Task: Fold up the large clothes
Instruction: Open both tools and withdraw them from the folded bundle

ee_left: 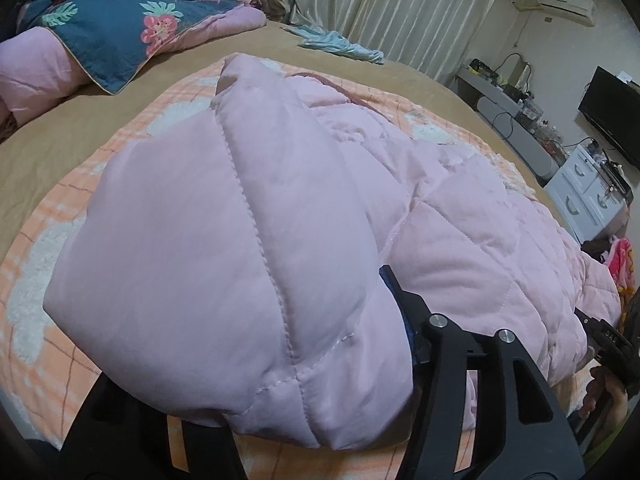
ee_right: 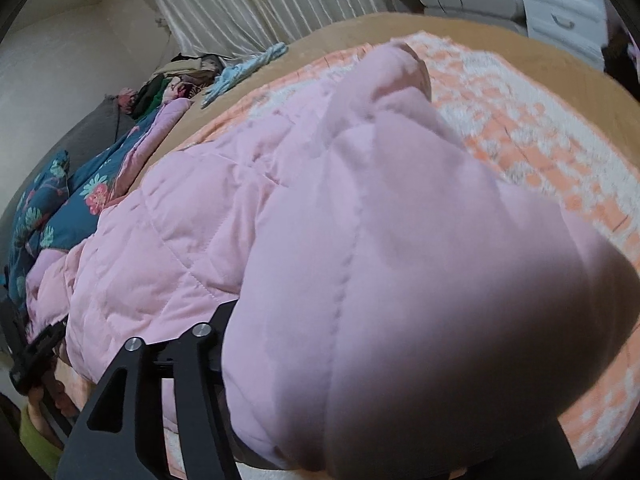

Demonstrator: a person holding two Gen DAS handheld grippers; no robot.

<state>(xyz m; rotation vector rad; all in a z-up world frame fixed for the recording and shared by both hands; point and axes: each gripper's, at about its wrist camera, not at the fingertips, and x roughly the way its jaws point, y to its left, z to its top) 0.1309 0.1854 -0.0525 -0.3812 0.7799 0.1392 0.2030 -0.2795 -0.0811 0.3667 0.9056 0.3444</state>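
Note:
A large pink quilted jacket (ee_left: 248, 216) lies on the orange-and-white checked blanket (ee_left: 52, 248) on the bed. In the left wrist view a puffy sleeve of it drapes over my left gripper (ee_left: 384, 280) and hides the fingertips; the jaws look closed on the fabric. In the right wrist view the jacket (ee_right: 360, 248) likewise bulges over my right gripper (ee_right: 232, 308), hiding its tips, with the jaws closed on the cloth. The right gripper also shows at the right edge of the left wrist view (ee_left: 612, 344), and the left gripper at the left edge of the right wrist view (ee_right: 36, 352).
A blue floral quilt (ee_left: 108, 28) with pink lining lies at the bed's far left. A light blue garment (ee_left: 340, 46) lies near the curtain (ee_left: 400, 8). White drawers (ee_left: 588, 196), a desk and a TV (ee_left: 612, 112) stand to the right of the tan bedsheet (ee_left: 60, 128).

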